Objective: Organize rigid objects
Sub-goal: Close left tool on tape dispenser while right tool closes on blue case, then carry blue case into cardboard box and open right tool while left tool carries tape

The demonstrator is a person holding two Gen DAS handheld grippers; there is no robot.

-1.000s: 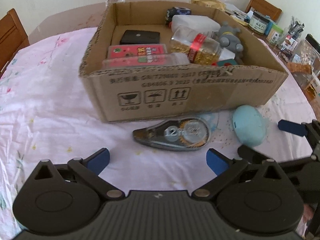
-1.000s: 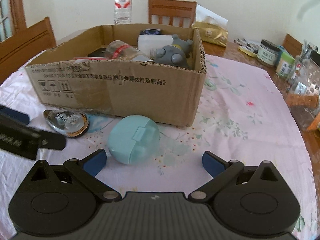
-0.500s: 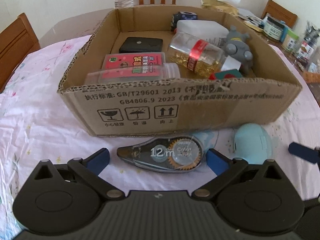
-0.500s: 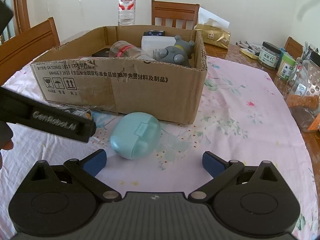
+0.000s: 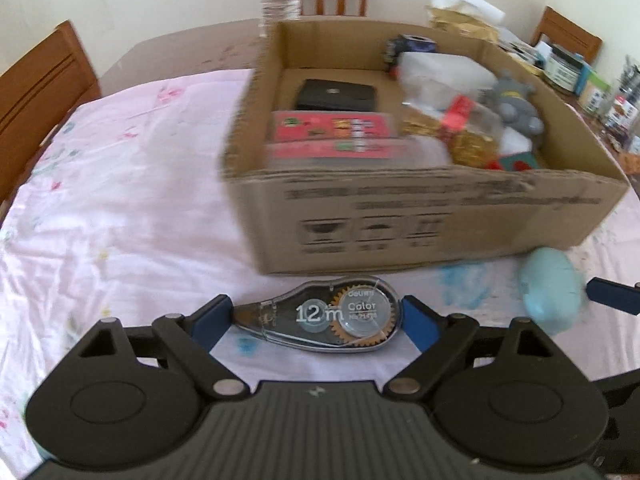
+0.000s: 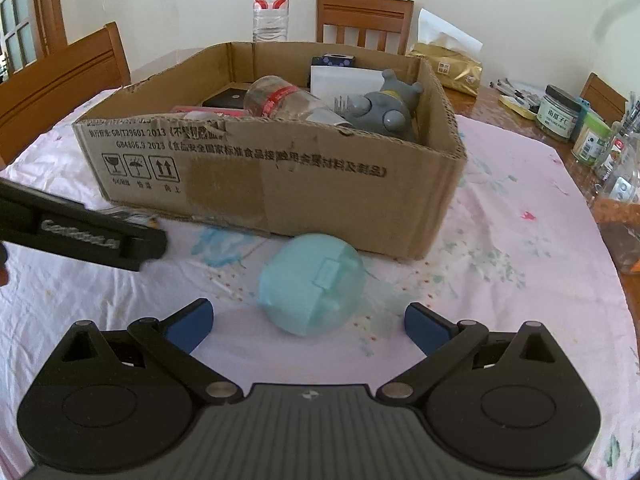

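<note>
A clear correction-tape dispenser [image 5: 324,317] marked "12 m" lies on the pink tablecloth in front of a cardboard box [image 5: 436,220]. My left gripper [image 5: 316,322] is open, its blue pads on either side of the dispenser. A pale blue round case [image 6: 310,283] lies in front of the box; it also shows in the left wrist view [image 5: 554,294]. My right gripper [image 6: 306,324] is open, with the case just ahead between its pads. The box [image 6: 280,184] holds a grey toy [image 6: 384,108], a plastic bottle [image 6: 288,100], red packs and a black case.
A water bottle [image 6: 270,4] and wooden chairs [image 6: 362,18] stand behind the box. Jars and containers [image 6: 560,114] crowd the table's right side. A gold bag [image 6: 450,68] lies behind the box. The left gripper's body [image 6: 80,232] reaches in at the left of the right wrist view.
My left gripper has moved forward and down so the dispenser now lies between its pads. My right gripper has closed in on the blue case. Both stay open.
</note>
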